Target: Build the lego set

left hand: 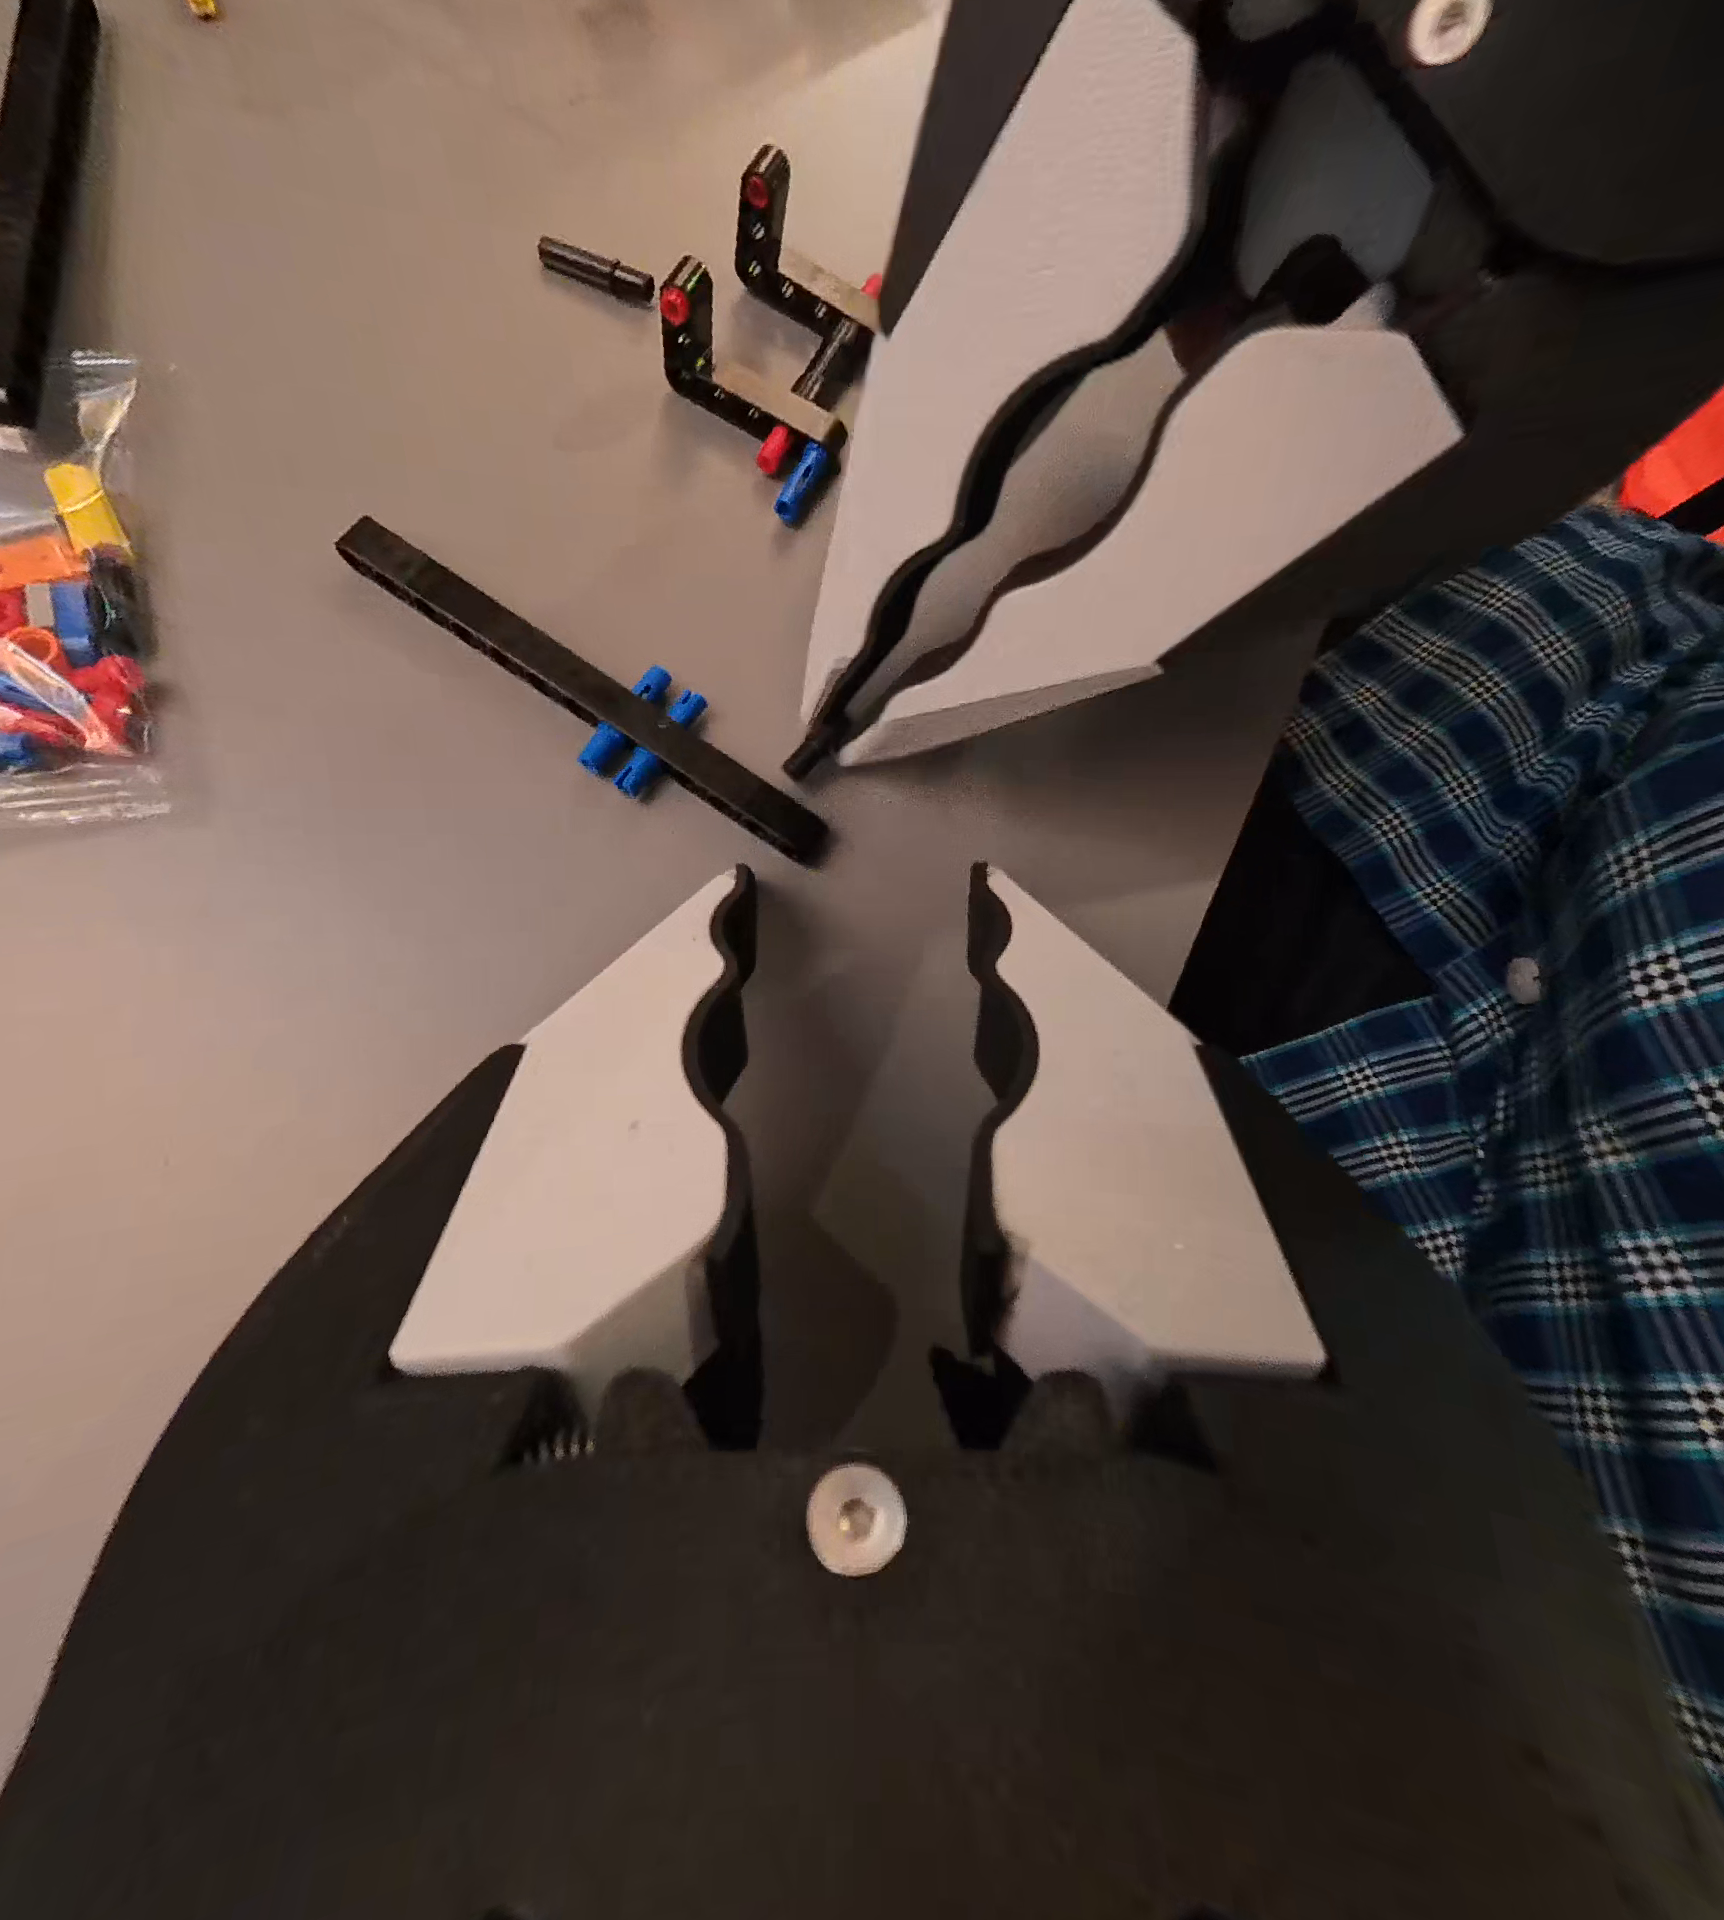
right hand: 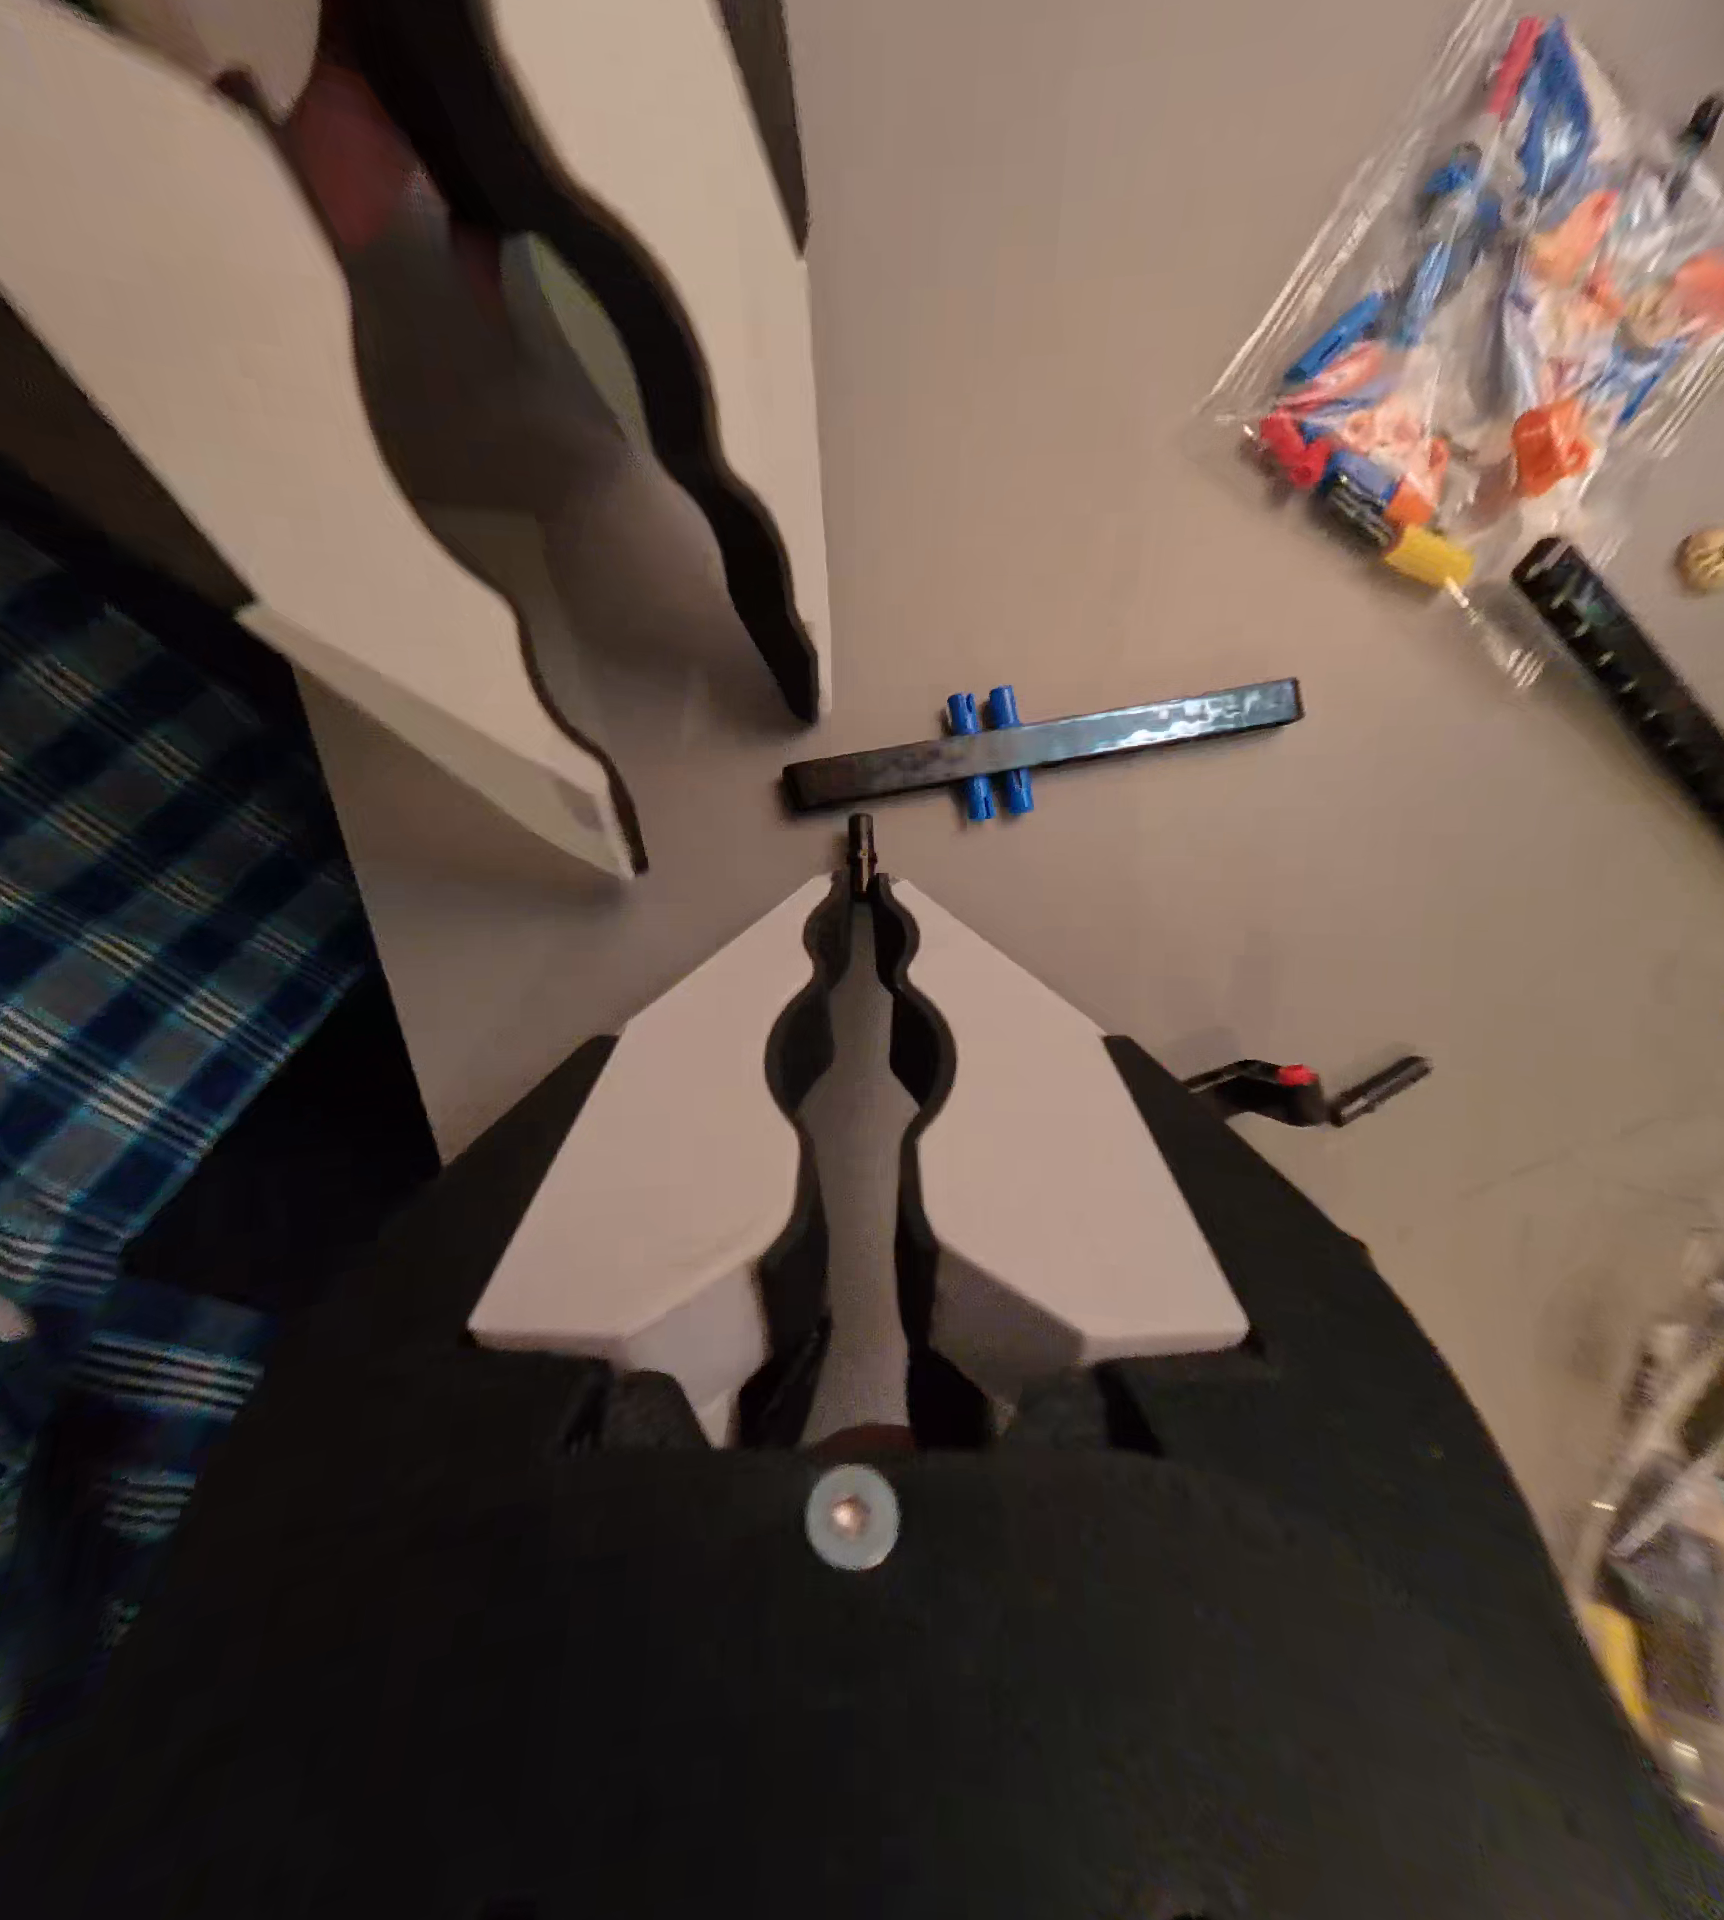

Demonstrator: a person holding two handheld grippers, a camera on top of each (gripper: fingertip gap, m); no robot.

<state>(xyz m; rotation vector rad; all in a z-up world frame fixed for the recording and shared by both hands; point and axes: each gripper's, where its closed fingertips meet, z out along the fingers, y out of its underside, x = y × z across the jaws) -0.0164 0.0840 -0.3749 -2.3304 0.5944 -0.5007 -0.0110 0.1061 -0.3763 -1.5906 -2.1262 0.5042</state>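
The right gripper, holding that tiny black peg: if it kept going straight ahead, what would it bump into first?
Probably the long black beam lying crosswise just beyond the black peg, near the beam's end, beside its blue pins. Height above the table is unclear.

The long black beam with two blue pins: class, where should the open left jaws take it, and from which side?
Grip the long black beam across its narrow width at the bare near end, coming from above. It lies flat on the table; the blue pins stick out both sides mid-length, so stay clear of them.

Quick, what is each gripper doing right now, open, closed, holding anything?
Left gripper: open, empty.
Right gripper: closed on a small black pin.
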